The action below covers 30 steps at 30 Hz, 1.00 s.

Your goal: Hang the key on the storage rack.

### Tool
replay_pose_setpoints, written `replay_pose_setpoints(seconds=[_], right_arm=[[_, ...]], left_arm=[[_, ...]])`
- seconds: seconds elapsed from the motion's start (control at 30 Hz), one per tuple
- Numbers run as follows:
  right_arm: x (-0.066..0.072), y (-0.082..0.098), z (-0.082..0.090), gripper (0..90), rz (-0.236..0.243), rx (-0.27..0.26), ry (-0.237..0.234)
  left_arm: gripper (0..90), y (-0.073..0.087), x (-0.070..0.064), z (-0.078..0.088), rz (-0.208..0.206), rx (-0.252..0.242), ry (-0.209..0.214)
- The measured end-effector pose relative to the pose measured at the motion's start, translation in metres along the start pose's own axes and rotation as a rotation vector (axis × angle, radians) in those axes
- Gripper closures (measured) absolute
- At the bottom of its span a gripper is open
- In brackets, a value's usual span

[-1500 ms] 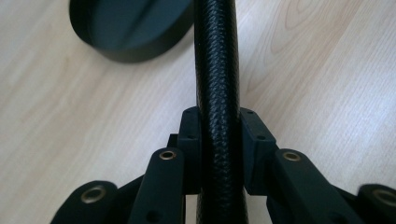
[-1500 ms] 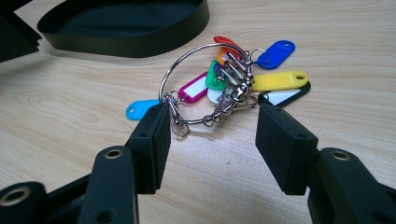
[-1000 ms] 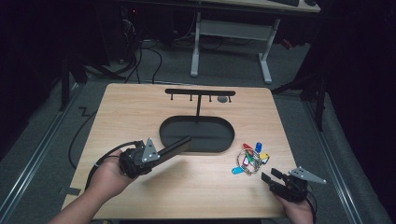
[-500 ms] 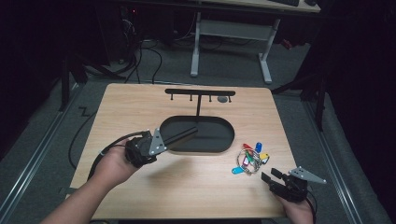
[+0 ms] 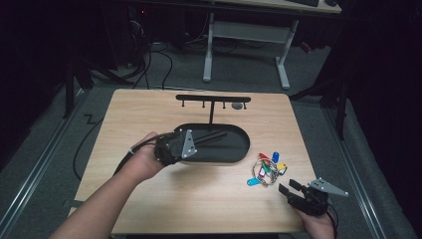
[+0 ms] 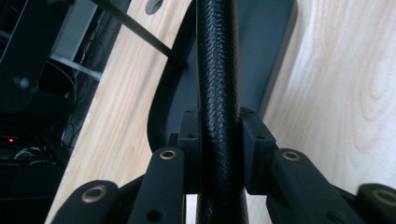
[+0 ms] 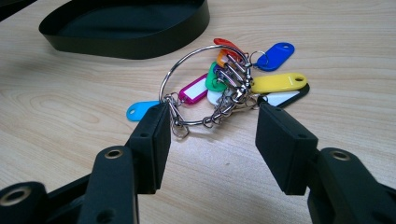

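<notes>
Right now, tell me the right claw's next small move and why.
Probably ease the right claw forward and close: its jaws stand open just short of the key ring, which lies flat on the table, while the left claw already grips the black rod.

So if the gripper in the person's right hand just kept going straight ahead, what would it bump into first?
Most likely the bunch of coloured key tags on its metal ring: it lies right ahead of the right gripper, whose jaws stand open. The black tray comes after.
</notes>
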State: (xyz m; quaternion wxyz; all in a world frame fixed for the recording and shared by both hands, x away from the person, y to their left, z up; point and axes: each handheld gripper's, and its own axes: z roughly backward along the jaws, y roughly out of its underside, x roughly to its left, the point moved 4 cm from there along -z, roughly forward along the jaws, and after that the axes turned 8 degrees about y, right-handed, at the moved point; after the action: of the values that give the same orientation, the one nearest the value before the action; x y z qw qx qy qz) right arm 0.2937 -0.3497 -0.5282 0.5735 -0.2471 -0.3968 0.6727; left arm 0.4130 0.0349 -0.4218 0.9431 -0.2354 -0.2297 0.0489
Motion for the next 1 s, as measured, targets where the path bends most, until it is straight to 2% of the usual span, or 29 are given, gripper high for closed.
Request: replay_pose_setpoints(seconds=[0.47, 0.6, 0.77, 0.83, 1.0], right_arm=[[-0.003, 0.003, 0.004, 45.9, -0.01, -0.007, 0.003], [-0.004, 0.003, 0.006, 46.0, -0.019, -0.007, 0.003], [-0.004, 0.004, 0.006, 46.1, -0.021, -0.005, 0.002], [-0.004, 0.004, 0.005, 46.1, -0.017, -0.005, 0.0], [-0.004, 0.004, 0.005, 46.3, -0.013, -0.005, 0.001]], left_arm=[[73.8, -0.022, 0.017, -0.039, -0.069, 0.015, -0.016], [73.7, -0.025, 0.021, -0.045, -0.076, 0.011, -0.021], [73.9, -0.026, 0.027, -0.059, -0.063, -0.003, -0.016], [74.0, -0.025, 0.03, -0.067, -0.077, 0.01, -0.017], [74.0, -0.022, 0.034, -0.077, -0.084, 0.018, -0.016]])
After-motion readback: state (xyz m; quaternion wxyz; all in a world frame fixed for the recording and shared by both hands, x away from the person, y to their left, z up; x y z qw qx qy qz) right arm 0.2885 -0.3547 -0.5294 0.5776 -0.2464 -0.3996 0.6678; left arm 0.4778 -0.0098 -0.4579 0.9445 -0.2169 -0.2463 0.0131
